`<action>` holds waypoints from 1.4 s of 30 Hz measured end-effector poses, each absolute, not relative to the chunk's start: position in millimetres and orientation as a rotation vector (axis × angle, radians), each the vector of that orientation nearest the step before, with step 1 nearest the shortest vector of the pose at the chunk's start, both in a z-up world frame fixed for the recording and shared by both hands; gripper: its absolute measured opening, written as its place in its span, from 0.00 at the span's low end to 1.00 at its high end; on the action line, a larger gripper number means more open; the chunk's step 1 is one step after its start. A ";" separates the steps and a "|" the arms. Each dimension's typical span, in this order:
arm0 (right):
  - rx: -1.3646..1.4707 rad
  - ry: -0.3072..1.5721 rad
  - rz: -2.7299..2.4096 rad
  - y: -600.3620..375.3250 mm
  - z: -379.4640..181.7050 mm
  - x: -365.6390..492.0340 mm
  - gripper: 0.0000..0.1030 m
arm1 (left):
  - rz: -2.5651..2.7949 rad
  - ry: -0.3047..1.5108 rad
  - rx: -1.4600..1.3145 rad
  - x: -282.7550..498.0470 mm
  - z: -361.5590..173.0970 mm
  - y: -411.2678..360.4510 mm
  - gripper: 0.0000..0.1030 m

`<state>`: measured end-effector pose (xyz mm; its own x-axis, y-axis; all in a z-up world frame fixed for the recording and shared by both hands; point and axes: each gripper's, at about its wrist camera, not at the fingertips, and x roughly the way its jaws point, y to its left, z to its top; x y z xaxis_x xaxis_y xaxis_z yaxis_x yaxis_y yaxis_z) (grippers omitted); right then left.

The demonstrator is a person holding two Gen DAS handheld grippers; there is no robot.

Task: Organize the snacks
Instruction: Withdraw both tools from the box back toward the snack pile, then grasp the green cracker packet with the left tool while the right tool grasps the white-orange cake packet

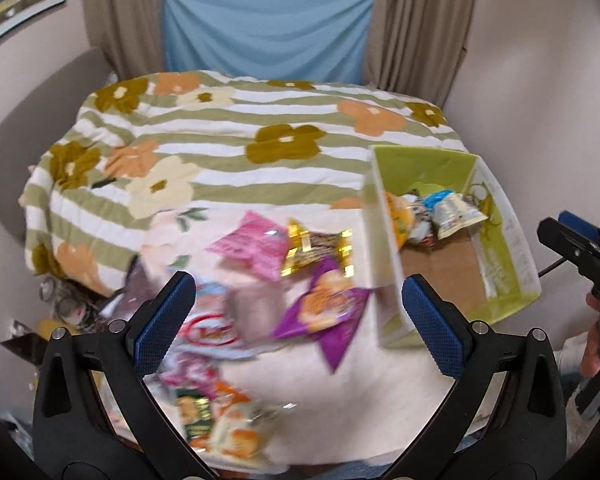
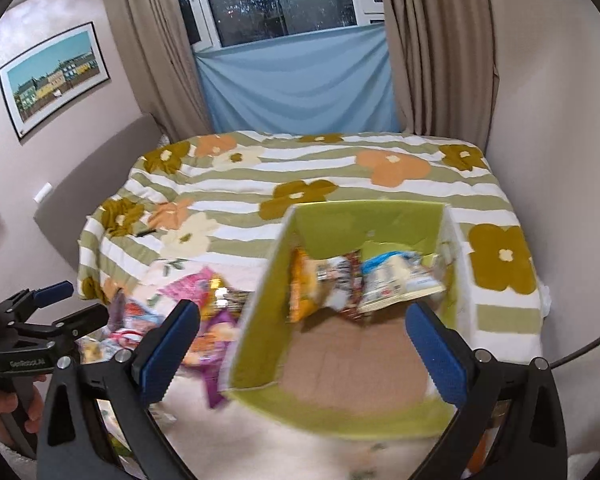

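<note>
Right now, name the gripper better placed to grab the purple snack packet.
Left. The left gripper hangs open right over the purple packet, while the right gripper is open above the green box.

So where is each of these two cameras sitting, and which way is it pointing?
Left wrist: on the left gripper, facing loose snack packets on the bed; its open fingers show, with the right gripper at the edge.
Right wrist: on the right gripper, over the green box; open fingers show, with a hand.
Both share box, packets, window.
</note>
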<state>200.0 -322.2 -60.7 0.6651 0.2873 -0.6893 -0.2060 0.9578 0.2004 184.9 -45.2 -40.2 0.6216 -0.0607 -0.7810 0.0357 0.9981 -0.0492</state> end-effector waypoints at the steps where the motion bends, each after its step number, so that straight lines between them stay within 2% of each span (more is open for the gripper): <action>1: 0.116 0.795 0.280 -315.2 -60.9 194.4 1.00 | -0.053 0.899 -0.038 179.0 -40.0 -34.5 0.99; 9: 0.137 0.839 0.316 -221.3 -80.2 138.3 1.00 | -0.015 0.935 -0.075 120.7 -57.4 68.6 0.99; 19: 0.233 0.974 0.339 -135.8 -137.8 89.7 1.00 | -0.020 1.043 -0.095 72.9 -112.6 137.0 0.99; 28: 0.305 1.134 0.298 -96.5 -198.5 92.6 1.00 | -0.051 1.188 -0.145 69.2 -182.9 141.1 0.99; 34: 0.319 1.246 0.284 -79.6 -236.6 110.2 1.00 | -0.014 1.264 -0.164 81.3 -225.2 137.5 0.95; 42: 0.292 1.362 0.245 -66.0 -286.2 135.3 0.99 | 0.018 1.330 -0.163 99.4 -261.8 126.7 0.93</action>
<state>135.3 -66.0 -286.2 0.1917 0.3395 -0.9209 -0.0033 0.9385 0.3453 99.4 126.7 -261.8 0.2402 -0.0800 -0.9674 -0.1059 0.9885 -0.1081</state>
